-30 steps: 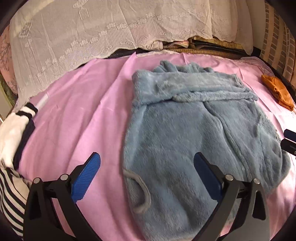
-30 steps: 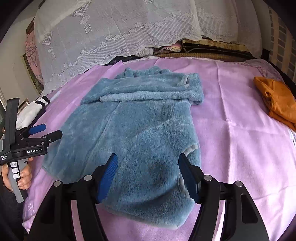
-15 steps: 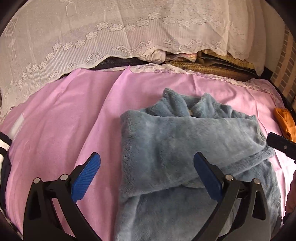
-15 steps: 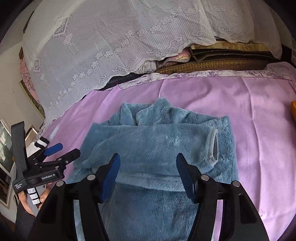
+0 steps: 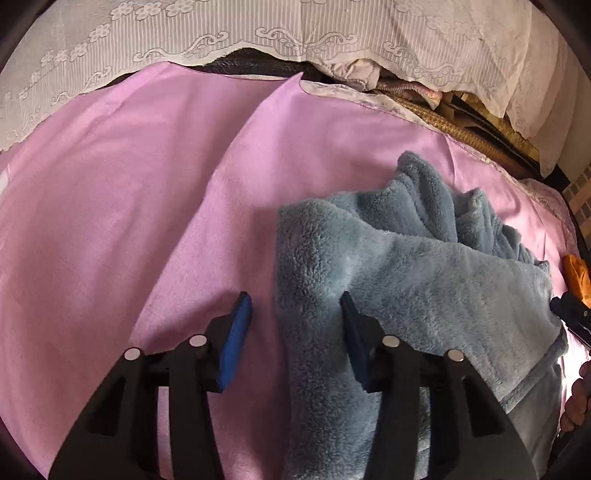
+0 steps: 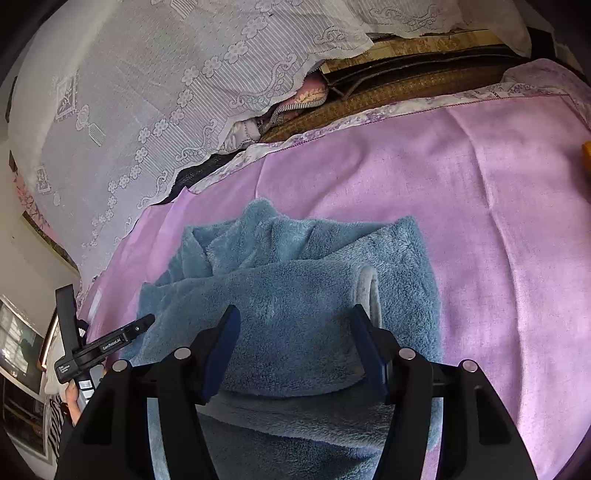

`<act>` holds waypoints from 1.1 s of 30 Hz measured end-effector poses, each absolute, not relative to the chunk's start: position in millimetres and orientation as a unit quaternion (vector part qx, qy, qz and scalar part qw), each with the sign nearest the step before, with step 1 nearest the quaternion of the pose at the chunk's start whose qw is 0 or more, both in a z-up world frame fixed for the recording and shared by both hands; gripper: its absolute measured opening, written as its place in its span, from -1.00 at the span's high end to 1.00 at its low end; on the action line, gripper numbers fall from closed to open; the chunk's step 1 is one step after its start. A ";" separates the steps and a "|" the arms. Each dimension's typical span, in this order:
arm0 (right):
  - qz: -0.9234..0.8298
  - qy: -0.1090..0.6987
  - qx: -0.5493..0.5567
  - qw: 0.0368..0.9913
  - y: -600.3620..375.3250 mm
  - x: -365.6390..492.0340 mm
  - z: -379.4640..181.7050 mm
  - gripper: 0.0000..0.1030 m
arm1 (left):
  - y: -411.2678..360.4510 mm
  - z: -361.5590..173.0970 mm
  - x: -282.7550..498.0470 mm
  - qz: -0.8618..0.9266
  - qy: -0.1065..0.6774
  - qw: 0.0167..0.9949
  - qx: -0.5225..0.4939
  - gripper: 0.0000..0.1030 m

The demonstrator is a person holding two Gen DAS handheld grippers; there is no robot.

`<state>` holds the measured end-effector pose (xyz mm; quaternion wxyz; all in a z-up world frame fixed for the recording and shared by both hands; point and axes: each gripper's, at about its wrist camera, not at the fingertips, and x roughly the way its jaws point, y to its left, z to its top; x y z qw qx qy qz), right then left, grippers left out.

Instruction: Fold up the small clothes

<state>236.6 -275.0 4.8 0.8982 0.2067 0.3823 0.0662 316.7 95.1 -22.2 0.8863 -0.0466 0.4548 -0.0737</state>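
A fluffy blue-grey fleece garment (image 5: 424,288) lies on the pink bedsheet (image 5: 147,221), sleeves folded across its chest, collar at the far end. My left gripper (image 5: 295,314) is open, its jaws straddling the garment's left shoulder edge, close above it. My right gripper (image 6: 293,325) is open over the folded sleeve (image 6: 295,295), near the pale cuff (image 6: 371,295) at the garment's right shoulder. The garment fills the right wrist view (image 6: 295,266). The left gripper also shows in the right wrist view (image 6: 107,343).
A white lace cover (image 5: 295,33) drapes over piled bedding at the bed's far end. An orange garment (image 5: 578,273) lies at the right edge of the sheet. Striped clothes (image 6: 55,424) sit off the left side.
Both grippers moved forward from the garment's hem to its shoulders and came down close to it. The left jaws narrowed around the shoulder edge.
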 end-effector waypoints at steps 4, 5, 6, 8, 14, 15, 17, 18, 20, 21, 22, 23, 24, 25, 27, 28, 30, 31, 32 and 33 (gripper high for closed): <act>0.040 0.384 0.219 0.896 -289.7 242.2 -1.5 -0.19 | 102.9 -17.1 307.5 -0.004 0.430 0.903 -0.014 0.12; 0.044 0.383 0.233 0.893 -294.4 241.7 -2.9 -0.19 | 106.3 -18.8 307.2 0.016 0.430 0.903 -0.005 0.12; 0.047 0.381 0.242 0.891 -297.8 240.8 -2.7 -0.18 | 111.8 -20.6 306.2 0.027 0.432 0.901 -0.006 0.14; 0.046 0.374 0.237 0.895 -298.5 237.9 1.8 -0.18 | 124.5 -18.0 301.5 0.014 0.429 0.902 -0.040 0.17; 0.056 0.357 0.218 0.906 -289.7 232.6 13.2 -0.18 | 95.1 20.2 277.9 -0.049 0.376 0.925 -0.026 -0.19; 0.062 0.358 0.213 0.907 -286.7 232.7 13.9 -0.18 | 80.6 20.9 277.1 -0.061 0.375 0.925 -0.008 -0.23; 0.068 0.365 0.201 0.906 -280.8 233.8 11.6 -0.18 | 53.0 12.8 283.3 -0.068 0.386 0.919 0.034 -0.30; 0.064 0.375 0.192 0.905 -278.6 236.5 8.4 -0.18 | 43.9 3.0 288.3 -0.049 0.399 0.914 0.057 -0.30; 0.043 0.402 0.176 0.897 -278.7 243.4 -3.9 -0.16 | 42.0 -24.8 304.5 -0.017 0.441 0.895 0.068 -0.53; 0.040 0.409 0.180 0.894 -282.0 245.8 -10.6 -0.11 | 51.7 -30.1 309.2 -0.015 0.449 0.892 0.040 -0.64; 0.043 0.408 0.188 0.892 -285.4 245.8 -14.3 -0.05 | 62.0 -29.3 311.6 -0.011 0.456 0.890 0.018 -0.79; 0.046 0.406 0.198 0.891 -288.9 244.6 -13.3 -0.03 | 69.3 -28.9 312.8 -0.011 0.460 0.888 0.001 -0.80; 0.047 0.402 0.205 0.891 -290.5 242.3 -10.2 -0.02 | 74.1 -29.3 312.4 -0.015 0.461 0.887 -0.010 -0.80; 0.048 0.394 0.208 0.894 -291.7 238.2 -5.7 -0.05 | 77.4 -28.4 309.1 -0.017 0.456 0.890 -0.017 -0.80; 0.045 0.384 0.208 0.899 -293.4 228.6 2.0 -0.07 | 83.2 -21.3 294.9 -0.027 0.443 0.896 -0.032 -0.77; 0.047 0.381 0.210 0.899 -294.8 223.5 4.7 -0.10 | 85.9 -17.6 285.8 -0.035 0.437 0.898 -0.038 -0.77; 0.050 0.378 0.218 0.898 -297.4 213.9 7.3 -0.13 | 94.5 -10.6 265.8 -0.047 0.426 0.902 -0.048 -0.77; 0.050 0.379 0.220 0.898 -298.1 209.3 7.6 -0.14 | 98.2 -9.0 256.0 -0.052 0.425 0.902 -0.051 -0.77; 0.051 0.380 0.220 0.897 -297.9 204.5 7.1 -0.13 | 101.8 -8.7 246.9 -0.059 0.428 0.900 -0.057 -0.77; 0.049 0.381 0.218 0.897 -297.1 199.8 6.5 -0.14 | 103.7 -8.8 239.8 -0.066 0.432 0.898 -0.062 -0.77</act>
